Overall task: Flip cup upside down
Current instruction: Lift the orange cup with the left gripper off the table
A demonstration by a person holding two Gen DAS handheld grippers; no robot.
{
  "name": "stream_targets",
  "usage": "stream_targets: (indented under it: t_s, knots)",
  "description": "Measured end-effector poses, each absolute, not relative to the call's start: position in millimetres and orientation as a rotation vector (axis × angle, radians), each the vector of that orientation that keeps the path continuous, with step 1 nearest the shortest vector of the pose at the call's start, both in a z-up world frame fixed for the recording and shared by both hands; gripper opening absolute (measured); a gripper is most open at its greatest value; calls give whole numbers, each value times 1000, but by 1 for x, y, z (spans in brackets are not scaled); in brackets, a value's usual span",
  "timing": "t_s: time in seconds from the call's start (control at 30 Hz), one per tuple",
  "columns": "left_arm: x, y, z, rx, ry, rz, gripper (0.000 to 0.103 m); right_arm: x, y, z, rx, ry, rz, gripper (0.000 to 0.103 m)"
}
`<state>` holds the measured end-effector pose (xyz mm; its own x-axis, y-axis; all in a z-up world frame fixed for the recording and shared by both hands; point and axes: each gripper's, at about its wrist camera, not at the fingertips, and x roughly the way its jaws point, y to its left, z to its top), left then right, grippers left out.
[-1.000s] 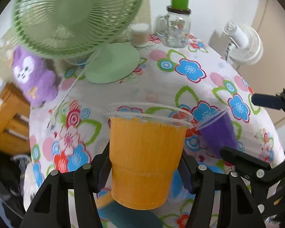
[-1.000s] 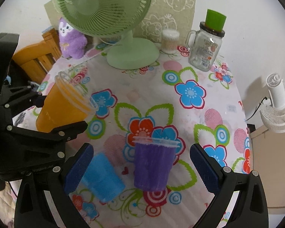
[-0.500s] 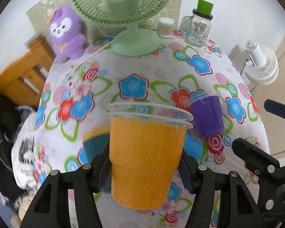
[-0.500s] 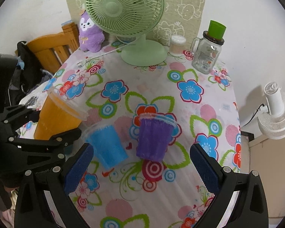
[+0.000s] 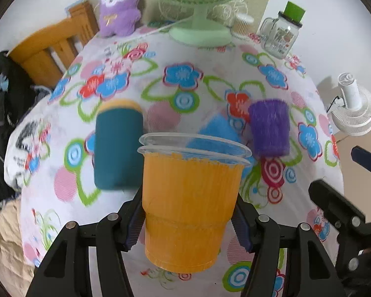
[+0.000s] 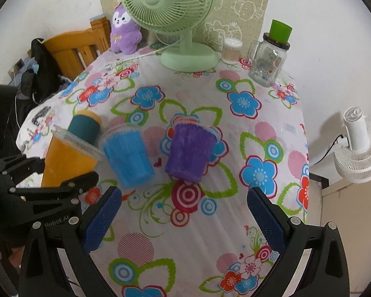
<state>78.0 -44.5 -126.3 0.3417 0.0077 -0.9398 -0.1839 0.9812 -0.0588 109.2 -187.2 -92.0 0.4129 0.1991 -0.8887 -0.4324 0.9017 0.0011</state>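
My left gripper (image 5: 187, 220) is shut on an orange plastic cup (image 5: 189, 203), rim up, held above the floral tablecloth. In the right wrist view the orange cup (image 6: 66, 160) shows at the left, tilted. A blue cup (image 6: 128, 158) and a purple cup (image 6: 189, 152) stand on the table beside each other; both show behind the orange cup in the left wrist view, blue (image 5: 217, 136) and purple (image 5: 269, 127). A teal cup with a yellow end (image 5: 117, 146) stands to the left. My right gripper (image 6: 183, 219) is open and empty, nearer than the blue and purple cups.
A green desk fan (image 6: 183, 24), a purple plush toy (image 6: 124, 31), a swab container (image 6: 231, 50) and a glass jar with a green lid (image 6: 269, 54) stand at the table's far side. A wooden chair (image 6: 74, 49) is at the left, a white fan (image 6: 358, 146) off the right edge.
Both grippers have pulled back and risen, so more of the table shows. The left gripper keeps hold of the orange cup. The teal cup has come into view.
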Motion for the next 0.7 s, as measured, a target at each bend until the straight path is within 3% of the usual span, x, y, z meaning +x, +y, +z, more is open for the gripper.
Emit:
stream_targets:
  t_s: [0.4, 0.7]
  knots:
    - [70, -54, -182, -216, 1269, 153, 64, 107, -192, -137, -244, 1126, 410, 102]
    - [70, -55, -190, -192, 1248, 166, 64, 109, -195, -159, -217, 1153, 400, 102]
